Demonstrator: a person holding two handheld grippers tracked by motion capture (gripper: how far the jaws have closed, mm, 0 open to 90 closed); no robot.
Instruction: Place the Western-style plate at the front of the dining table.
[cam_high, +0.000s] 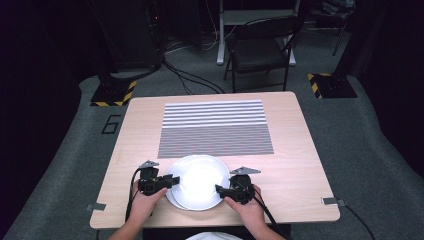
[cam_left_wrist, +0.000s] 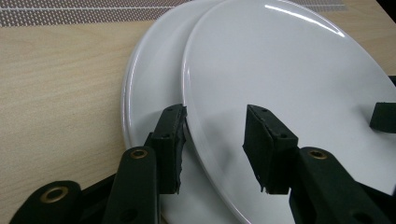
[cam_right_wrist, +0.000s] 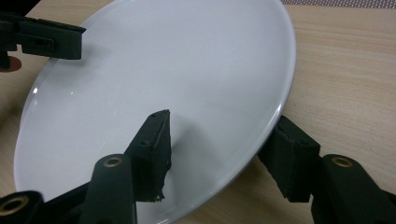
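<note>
Plates, two white ones stacked slightly offset, sit at the near edge of the wooden table (cam_high: 295, 150), just below the striped mat (cam_high: 216, 128). We judge the top plate (cam_left_wrist: 289, 84) rigid, glossy, slippery and breakable (likely ceramic), best taken at opposite rims. Our left gripper (cam_left_wrist: 215, 144) and right gripper (cam_right_wrist: 219, 154) each straddle its rim, jaws apart, not yet pinching.
</note>
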